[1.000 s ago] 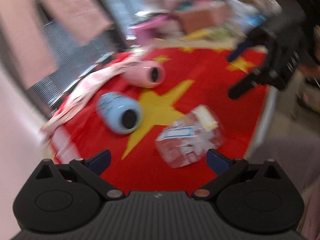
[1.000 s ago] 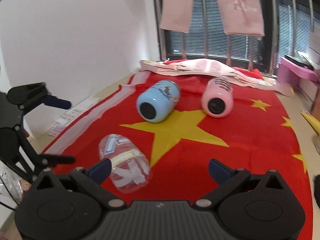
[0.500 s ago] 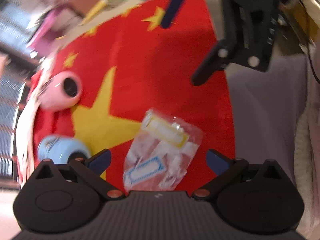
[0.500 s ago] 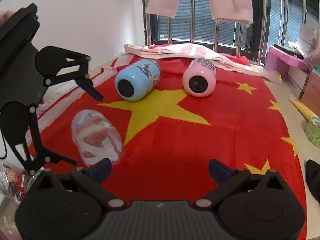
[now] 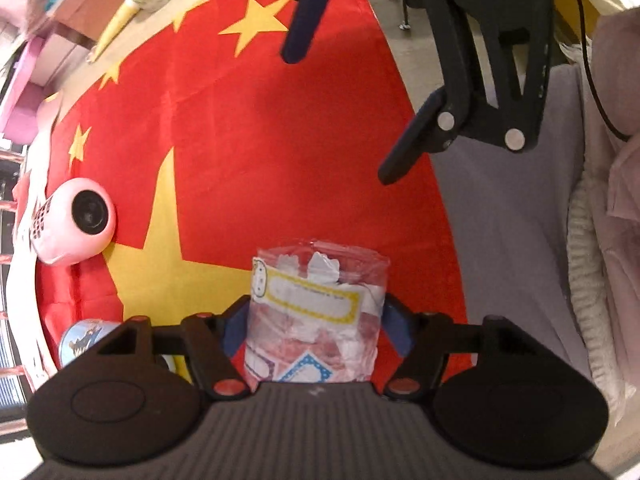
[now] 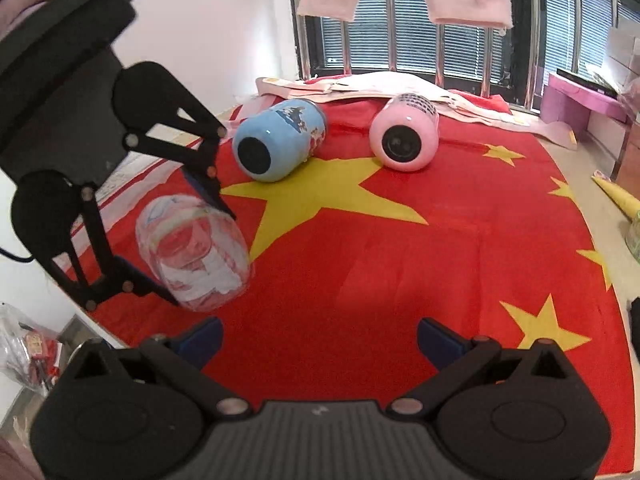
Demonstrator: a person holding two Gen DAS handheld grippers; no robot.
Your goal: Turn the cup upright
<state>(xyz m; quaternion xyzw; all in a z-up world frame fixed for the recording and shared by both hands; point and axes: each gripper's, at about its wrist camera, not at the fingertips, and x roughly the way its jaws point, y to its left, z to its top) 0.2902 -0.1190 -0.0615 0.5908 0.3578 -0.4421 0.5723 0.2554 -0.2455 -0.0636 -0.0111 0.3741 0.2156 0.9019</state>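
Left wrist view: a red flag cloth [image 5: 280,140] with yellow stars covers the surface. The left gripper [image 5: 316,326] clasps the clear cup [image 5: 316,312], lying sideways near the cloth's edge. Right wrist view: barred window [image 6: 440,40] behind; right gripper [image 6: 320,340] released; blue cup [image 6: 276,146] and pink cup [image 6: 404,136] lie sideways.

text: none legible | clear cup [image 5: 316,316] — yellow-framed label, print too blurred to read

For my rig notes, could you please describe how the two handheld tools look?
Both match: the left tool and right tool have matte black bodies with ribbed centres, round side discs, black linkage arms with silver rivets and copper-coloured pivots, and dark blue finger pads. A thin black cable trails behind the right one.
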